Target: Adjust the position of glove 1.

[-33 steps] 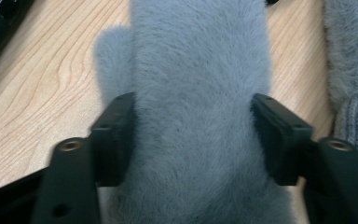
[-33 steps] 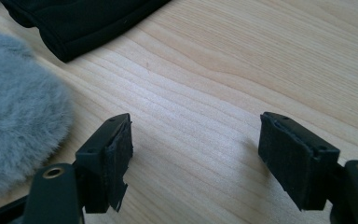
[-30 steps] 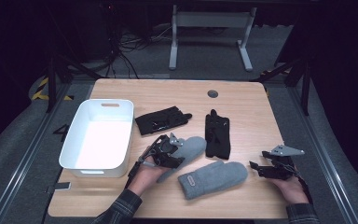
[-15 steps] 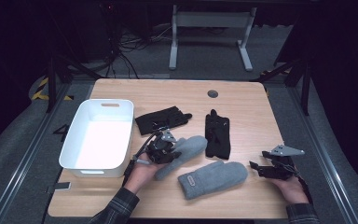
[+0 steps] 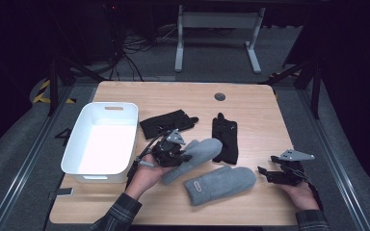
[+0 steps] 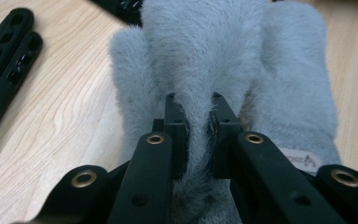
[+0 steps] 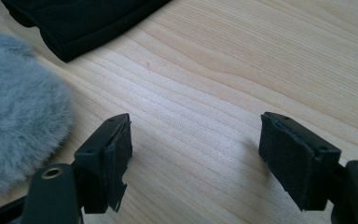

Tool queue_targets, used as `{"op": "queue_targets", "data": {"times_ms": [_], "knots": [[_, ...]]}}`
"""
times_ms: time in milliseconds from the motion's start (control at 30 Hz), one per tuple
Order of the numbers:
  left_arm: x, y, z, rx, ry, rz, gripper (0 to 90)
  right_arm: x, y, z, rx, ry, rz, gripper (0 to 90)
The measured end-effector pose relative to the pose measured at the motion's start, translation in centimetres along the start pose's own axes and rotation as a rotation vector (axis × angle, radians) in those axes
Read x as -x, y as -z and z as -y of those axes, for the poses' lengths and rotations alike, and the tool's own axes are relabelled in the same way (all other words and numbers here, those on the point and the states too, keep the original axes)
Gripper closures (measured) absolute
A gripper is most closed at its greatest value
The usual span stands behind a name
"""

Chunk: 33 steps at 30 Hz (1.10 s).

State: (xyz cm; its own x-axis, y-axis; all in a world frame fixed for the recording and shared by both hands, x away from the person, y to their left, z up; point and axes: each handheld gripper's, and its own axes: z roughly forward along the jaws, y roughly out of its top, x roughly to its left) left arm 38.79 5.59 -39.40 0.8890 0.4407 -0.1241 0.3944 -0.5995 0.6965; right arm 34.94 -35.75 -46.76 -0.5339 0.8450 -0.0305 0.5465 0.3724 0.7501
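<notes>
Mitten [image 5: 192,156] lies just right of the white bin [image 5: 77,159]; my left gripper [image 6: 193,140] has just been closing and now pinches a fold of its fleece. I'd lift slowly, keeping the pinch deep. My right gripper [image 7: 193,161] rests gaping, empty, well right of the bin.

Overhead light falls on the pale wooden table [image 5: 250,110], while the floor toward 12 o'clock is nearly black. The white plastic bin [image 5: 101,139] glares, blown out inside. The high view is soft and grainy. Both gripper views are bright, with near jaws slightly blurred.
</notes>
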Motion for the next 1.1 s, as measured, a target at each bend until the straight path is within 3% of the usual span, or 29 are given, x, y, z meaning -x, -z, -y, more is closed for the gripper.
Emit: {"op": "queue_targets", "data": {"times_ms": [467,767,1100], "knots": [[3.0,-0.8,-2.9,-0.017,-0.077,0.067,81.5,0.0,0.0,0.0,0.0,0.0,0.0,25.9],[5.2,-3.0,-4.0,-0.045,-0.126,0.109,81.5,0.0,0.0,0.0,0.0,0.0,0.0,25.9],[6.8,-5.6,-3.9,-0.098,-0.149,0.132,81.1,0.0,0.0,0.0,0.0,0.0,0.0,25.9]]}}
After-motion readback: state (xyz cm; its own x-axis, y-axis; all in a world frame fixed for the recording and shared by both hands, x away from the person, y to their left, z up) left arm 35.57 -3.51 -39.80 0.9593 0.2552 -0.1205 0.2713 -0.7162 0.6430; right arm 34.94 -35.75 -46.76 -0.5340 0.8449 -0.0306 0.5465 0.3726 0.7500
